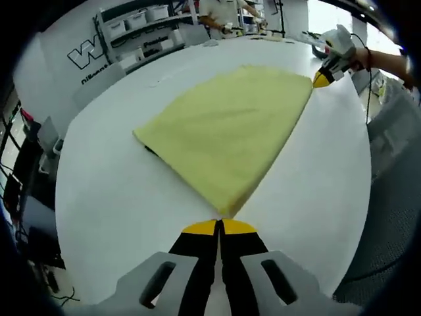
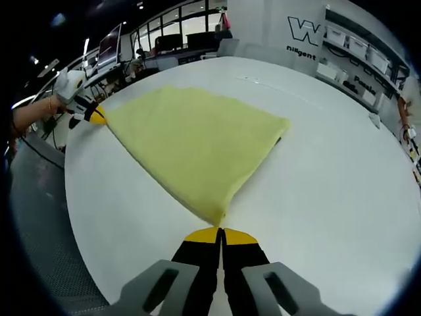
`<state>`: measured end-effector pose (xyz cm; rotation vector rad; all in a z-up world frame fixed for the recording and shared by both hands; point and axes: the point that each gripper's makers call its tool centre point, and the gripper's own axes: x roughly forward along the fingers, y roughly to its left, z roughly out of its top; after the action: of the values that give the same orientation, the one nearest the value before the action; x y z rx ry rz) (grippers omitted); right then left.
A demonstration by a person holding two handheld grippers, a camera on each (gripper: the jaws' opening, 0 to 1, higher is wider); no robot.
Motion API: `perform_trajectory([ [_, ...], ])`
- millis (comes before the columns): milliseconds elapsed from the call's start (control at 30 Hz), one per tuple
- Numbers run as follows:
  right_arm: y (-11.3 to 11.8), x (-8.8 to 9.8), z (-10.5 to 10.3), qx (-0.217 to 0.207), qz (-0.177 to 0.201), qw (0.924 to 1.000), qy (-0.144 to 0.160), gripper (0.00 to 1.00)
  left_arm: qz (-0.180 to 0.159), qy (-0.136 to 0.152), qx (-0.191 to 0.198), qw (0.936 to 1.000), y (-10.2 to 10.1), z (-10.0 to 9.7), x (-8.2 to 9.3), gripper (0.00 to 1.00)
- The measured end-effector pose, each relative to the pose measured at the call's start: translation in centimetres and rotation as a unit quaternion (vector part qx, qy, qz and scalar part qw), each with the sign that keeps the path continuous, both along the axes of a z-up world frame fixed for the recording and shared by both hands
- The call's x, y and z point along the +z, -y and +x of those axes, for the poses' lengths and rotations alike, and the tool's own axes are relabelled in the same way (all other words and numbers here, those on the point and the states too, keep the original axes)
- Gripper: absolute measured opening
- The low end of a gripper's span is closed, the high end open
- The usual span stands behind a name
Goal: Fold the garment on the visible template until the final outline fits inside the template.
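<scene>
Yellow garment (image 1: 230, 131) lies flat on the white table (image 1: 112, 197). Your left gripper (image 1: 219, 227) has its jaws pressed together, pinching one garment corner. Your right gripper (image 2: 220, 235) does the same at the opposite corner, jaws together.

A lab or workshop: a large white table (image 1: 118, 197) stands before a white wall bearing a black logo (image 2: 304, 29), with shelves (image 1: 141, 26) of white bins, desks with monitors (image 2: 108, 43) and a person (image 1: 220, 14) working behind.
</scene>
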<state>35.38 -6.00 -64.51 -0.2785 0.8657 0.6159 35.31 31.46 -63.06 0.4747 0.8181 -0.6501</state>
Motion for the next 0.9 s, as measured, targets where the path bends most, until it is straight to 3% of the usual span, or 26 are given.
perform_trajectory([
  [167,-0.1,0.5,0.0,-0.027,0.023,0.9993,-0.008,0.0,0.004,-0.007,0.014,0.9999,-0.2,-0.5,-0.2,0.04],
  [200,-0.2,0.7,0.0,-0.033,0.031,0.9989,-0.009,0.0,-0.003,-0.02,0.028,0.9994,-0.3,-0.9,-0.4,0.06],
  [367,-0.2,1.3,0.2,-0.039,0.037,0.9986,0.002,0.0,-0.06,-0.028,0.078,0.9948,0.1,-1.0,0.0,0.23],
  [500,-0.4,1.9,0.2,-0.051,0.054,0.9972,0.003,0.0,-0.09,-0.024,0.111,0.9894,0.0,-0.8,0.4,0.28],
  [600,-0.6,2.0,0.0,-0.059,0.064,0.9962,-0.002,0.12,-0.108,-0.029,0.138,0.9841,-0.1,-0.9,0.5,0.33],
  [667,-0.7,2.2,-0.4,-0.063,0.064,0.996,-0.004,0.17,-0.133,-0.026,0.162,0.9773,0.0,-0.9,0.9,0.38],
  [833,-1.3,3.0,-1.1,-0.083,0.079,0.9934,-0.006,0.34,-0.133,-0.02,0.17,0.9763,0.0,-1.5,1.5,0.49],
  [900,-1.4,3.3,-1.3,-0.091,0.082,0.9924,-0.008,0.43,-0.14,-0.023,0.198,0.97,-0.2,-1.7,1.8,0.56],
])
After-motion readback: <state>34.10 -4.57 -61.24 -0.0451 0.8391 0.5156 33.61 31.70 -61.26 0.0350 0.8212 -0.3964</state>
